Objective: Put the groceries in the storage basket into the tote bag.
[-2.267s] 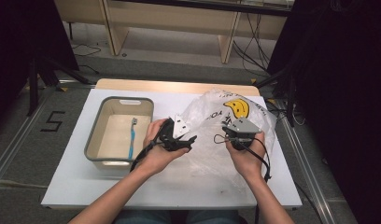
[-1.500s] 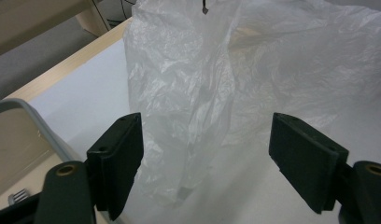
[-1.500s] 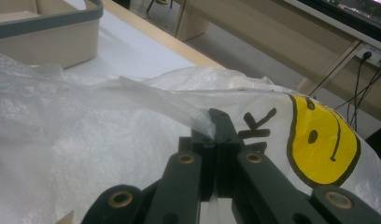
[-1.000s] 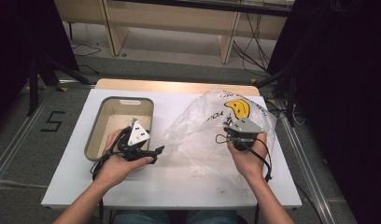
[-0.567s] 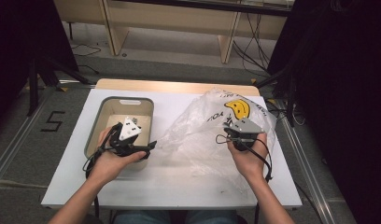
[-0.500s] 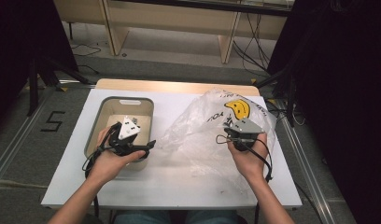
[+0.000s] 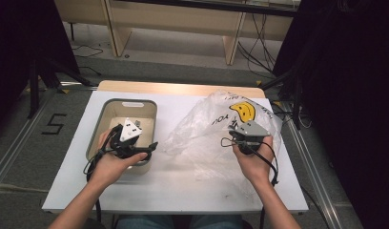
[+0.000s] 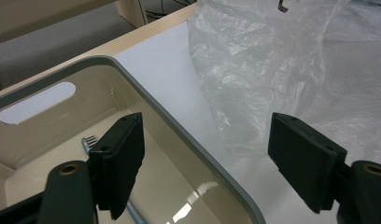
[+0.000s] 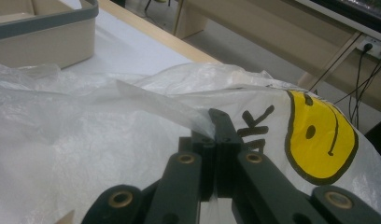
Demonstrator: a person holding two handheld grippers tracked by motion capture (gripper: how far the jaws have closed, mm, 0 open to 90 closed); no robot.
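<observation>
A toothbrush (image 8: 88,142) lies in the bin (image 8: 179,126) beneath the wide-open left gripper (image 8: 205,158); the right gripper (image 9: 215,140) pinches the plastic bag (image 9: 86,140).

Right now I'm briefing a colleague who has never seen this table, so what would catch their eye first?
Probably the crumpled clear plastic bag with its yellow smiley face, spread over the right half of the white table; the right gripper pinches a fold of it. On the left sits a beige bin holding a toothbrush, with the open left gripper poised over its rim.
</observation>
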